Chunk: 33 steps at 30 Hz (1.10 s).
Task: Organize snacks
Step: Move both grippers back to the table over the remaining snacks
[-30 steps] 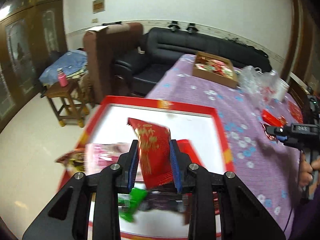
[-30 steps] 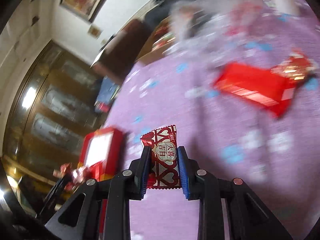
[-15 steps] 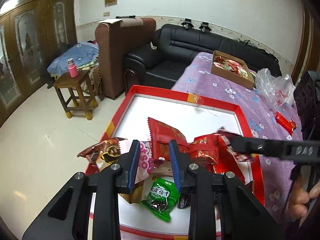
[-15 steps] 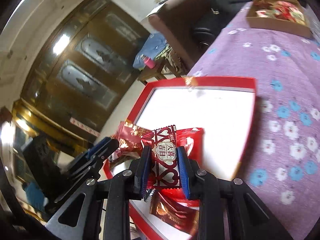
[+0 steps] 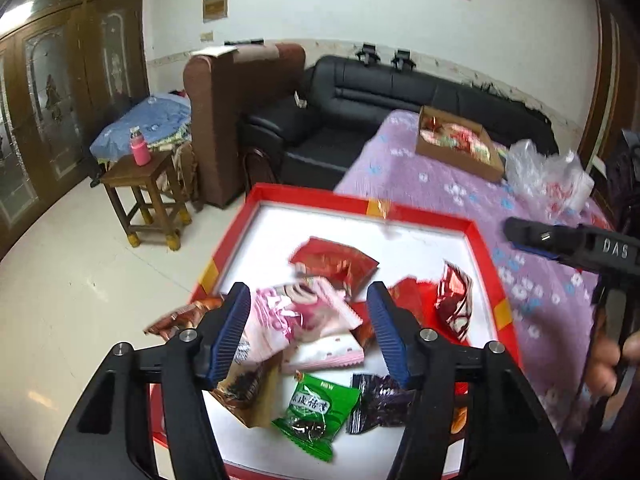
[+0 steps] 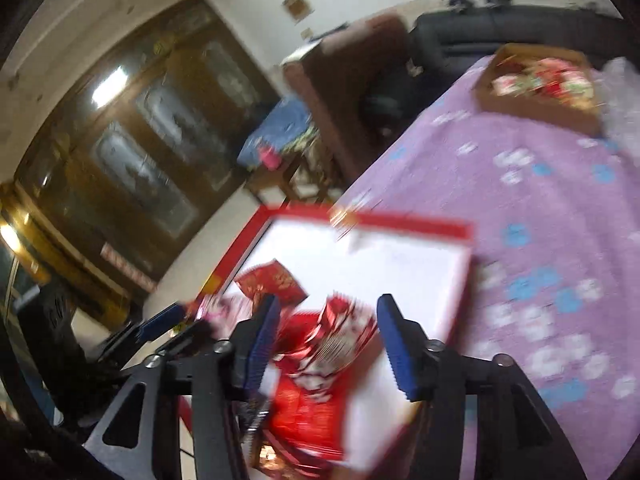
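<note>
Red-rimmed tray point(image 5: 476, 236) collects the snacks: both hand-held grippers, left point(image 5: 310, 330) and right point(image 6: 326, 340), have just been opening, jaws apart, heart-patterned packet point(image 6: 340, 332) released.

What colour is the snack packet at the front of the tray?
Green packet, with white writing on it. It shows best in the left wrist view, lying in the red-rimmed tray.

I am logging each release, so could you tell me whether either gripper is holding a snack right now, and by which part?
Nothing is held. Both the left gripper and right gripper have just opened; the packets are loose over the red tray.
</note>
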Available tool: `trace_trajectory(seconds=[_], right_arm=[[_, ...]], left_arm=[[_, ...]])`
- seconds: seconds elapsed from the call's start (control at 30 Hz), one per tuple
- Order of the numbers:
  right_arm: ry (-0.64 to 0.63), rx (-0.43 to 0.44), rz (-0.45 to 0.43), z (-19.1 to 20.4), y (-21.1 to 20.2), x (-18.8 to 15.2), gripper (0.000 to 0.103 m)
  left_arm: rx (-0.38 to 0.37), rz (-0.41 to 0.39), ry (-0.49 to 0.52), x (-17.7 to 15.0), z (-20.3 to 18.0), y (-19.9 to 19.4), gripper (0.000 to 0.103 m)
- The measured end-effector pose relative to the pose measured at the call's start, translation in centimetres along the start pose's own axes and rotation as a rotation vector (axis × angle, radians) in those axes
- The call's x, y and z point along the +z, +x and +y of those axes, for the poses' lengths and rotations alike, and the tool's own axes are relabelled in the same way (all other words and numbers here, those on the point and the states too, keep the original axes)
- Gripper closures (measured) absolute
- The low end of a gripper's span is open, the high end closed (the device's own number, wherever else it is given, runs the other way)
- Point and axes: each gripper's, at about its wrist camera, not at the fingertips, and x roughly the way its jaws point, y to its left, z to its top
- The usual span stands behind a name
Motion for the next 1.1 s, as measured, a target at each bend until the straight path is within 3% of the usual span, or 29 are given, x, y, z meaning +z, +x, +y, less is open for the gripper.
trace_trajectory(seconds=[0.1, 0.33, 0.5, 0.77, 0.83, 0.87, 0.93, 1.0, 1.03, 1.1], right_arm=[[0.054, -0.065, -0.073, -3.9, -3.7, 1.1, 0.044], [0.274, -0.282, -0.258, -17.3, -15.1, 1.7, 0.037], [0.461, -0.259, -0.311, -25.3, -18.2, 1.8, 0.036], [0.427, -0.343, -0.113, -27.8, -9.7, 3.9, 0.039], [0.426, -0.352, -0.069, -27.8, -8.2, 3.3, 0.046], [0.427, -0.330, -0.038, -27.5, -7.6, 2.8, 0.047], [0.390, -0.199, 0.037, -25.4, -7.4, 1.9, 0.051], [0.217, 0.019, 0.105, -21.0, -9.0, 0.8, 0.058], [0.116, 0.034, 0.084, -19.2, -10.5, 0.5, 0.059], [0.044, -0.050, -0.013, -18.3, -14.3, 0.5, 0.053]], left_arm=[[-0.018, -0.027, 0.021, 0.2, -1.0, -0.9, 0.025], [-0.096, -0.033, 0.183, 0.0, -7.4, -1.7, 0.025], [-0.169, -0.010, 0.286, -0.8, -12.6, -2.3, 0.025], [-0.245, 0.030, 0.387, -2.5, -16.9, -3.5, 0.025], [-0.242, 0.026, 0.398, -2.6, -16.9, -3.8, 0.025], [-0.239, 0.023, 0.395, -2.6, -16.6, -3.8, 0.025], [-0.233, 0.028, 0.375, -2.3, -15.9, -3.5, 0.025], [-0.235, 0.037, 0.339, -1.9, -15.1, -3.0, 0.025], [-0.236, 0.043, 0.320, -1.9, -14.8, -2.7, 0.025], [-0.242, 0.067, 0.293, -1.9, -14.5, -2.1, 0.025]])
